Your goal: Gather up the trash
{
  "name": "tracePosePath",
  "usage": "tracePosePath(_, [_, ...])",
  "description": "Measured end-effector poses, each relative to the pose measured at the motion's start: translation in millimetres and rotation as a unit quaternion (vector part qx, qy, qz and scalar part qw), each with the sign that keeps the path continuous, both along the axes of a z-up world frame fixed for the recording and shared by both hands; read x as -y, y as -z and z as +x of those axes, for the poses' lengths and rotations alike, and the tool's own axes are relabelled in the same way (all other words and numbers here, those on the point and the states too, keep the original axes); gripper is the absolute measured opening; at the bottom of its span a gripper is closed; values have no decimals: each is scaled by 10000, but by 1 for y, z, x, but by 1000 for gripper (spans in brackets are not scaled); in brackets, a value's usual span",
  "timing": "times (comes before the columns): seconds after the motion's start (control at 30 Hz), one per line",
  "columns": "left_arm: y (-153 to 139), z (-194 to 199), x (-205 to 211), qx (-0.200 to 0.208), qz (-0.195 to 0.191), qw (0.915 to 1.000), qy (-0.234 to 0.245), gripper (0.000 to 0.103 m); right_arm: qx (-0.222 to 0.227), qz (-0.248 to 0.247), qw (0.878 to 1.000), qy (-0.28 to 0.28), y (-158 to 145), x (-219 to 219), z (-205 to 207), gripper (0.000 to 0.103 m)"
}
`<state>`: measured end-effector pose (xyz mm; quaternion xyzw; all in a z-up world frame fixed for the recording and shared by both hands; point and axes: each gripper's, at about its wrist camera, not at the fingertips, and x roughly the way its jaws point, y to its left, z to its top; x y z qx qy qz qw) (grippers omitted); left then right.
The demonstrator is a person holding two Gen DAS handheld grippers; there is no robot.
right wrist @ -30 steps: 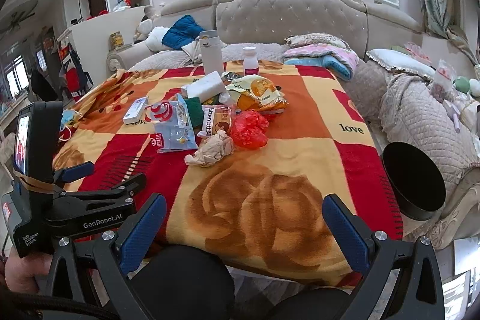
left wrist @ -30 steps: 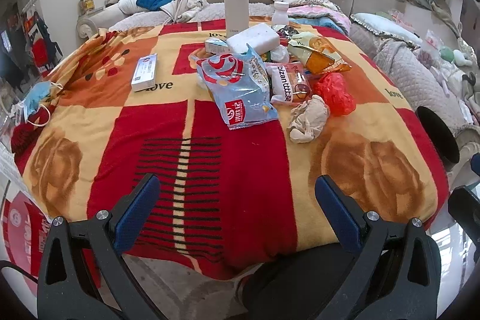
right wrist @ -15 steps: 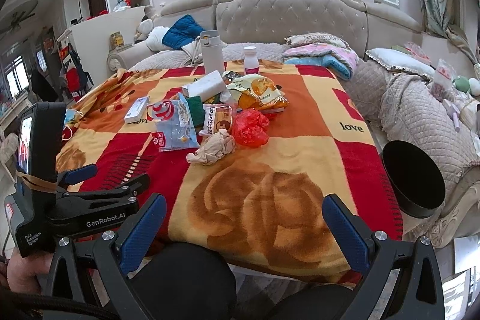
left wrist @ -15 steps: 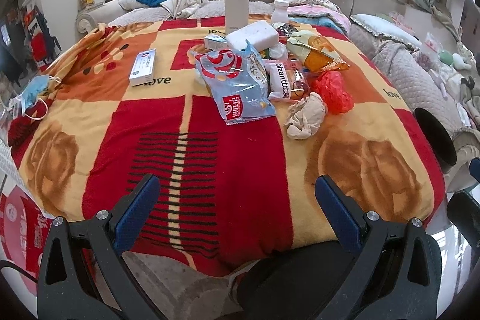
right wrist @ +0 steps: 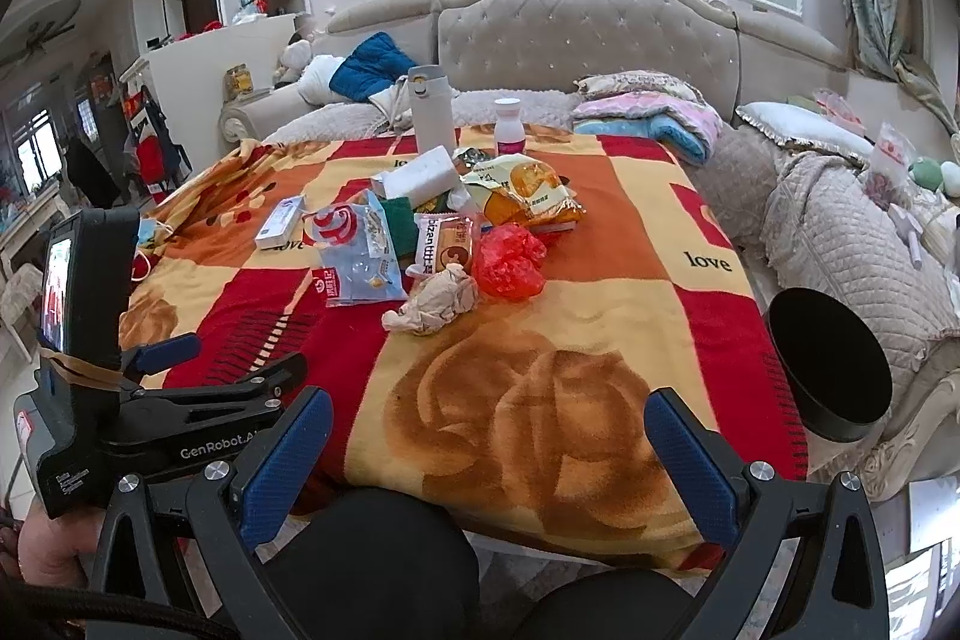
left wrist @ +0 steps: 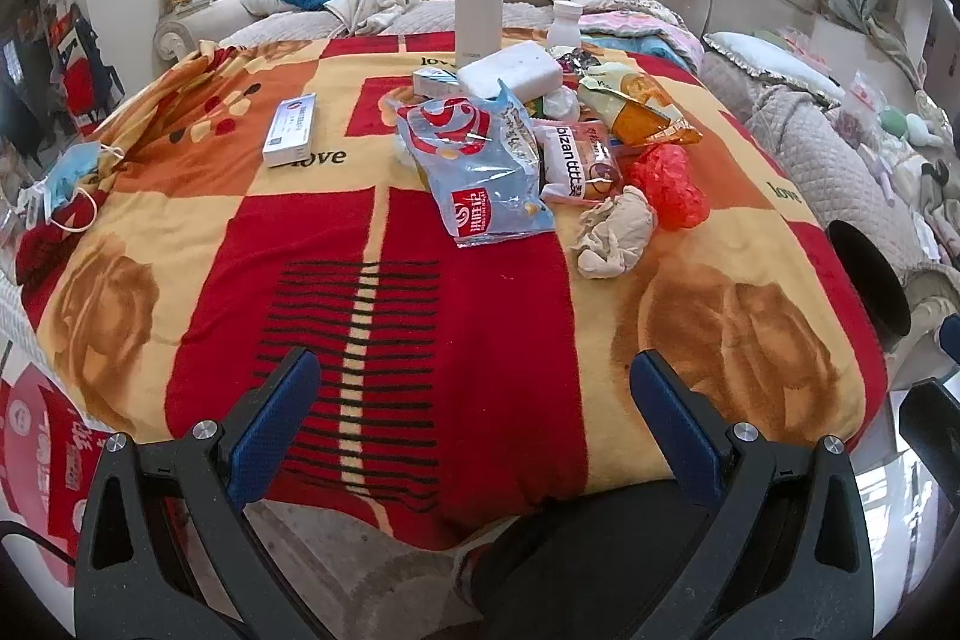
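Both jaws spread wide, empty, short of crumpled beige paper wad (left wrist: 615, 235); round black bin (right wrist: 831, 367) waiting beside blanket-covered worktop (right wrist: 600, 340), presumably for drop-offs.

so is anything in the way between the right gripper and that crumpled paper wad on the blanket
Nothing visible. The right gripper is open at the near edge of the blanket, and only bare blanket lies between it and the crumpled paper wad. The red plastic bag and snack wrappers sit beside and behind the wad.
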<state>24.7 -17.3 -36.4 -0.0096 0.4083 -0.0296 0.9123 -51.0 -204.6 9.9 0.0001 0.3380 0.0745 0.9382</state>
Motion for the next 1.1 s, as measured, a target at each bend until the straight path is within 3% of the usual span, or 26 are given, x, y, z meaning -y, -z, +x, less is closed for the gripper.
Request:
tracePosePath(0.43, [-2, -3, 2, 23, 20, 10000, 37, 103, 24, 48, 10000, 20, -3, 2, 0, 103])
tracePosePath(0.63, [3, 0, -10, -61, -357, 9993, 126, 103, 57, 81, 9999, 17, -3, 2, 5, 103])
tracePosePath(0.93, [18, 33, -37, -53, -334, 9992, -234, 103, 217, 104, 9997, -53, 8, 15, 20, 103])
tracePosePath(1.1, [20, 56, -38, 11, -437, 9990, -77, 103, 462, -131, 9986, -238, 23, 18, 34, 103])
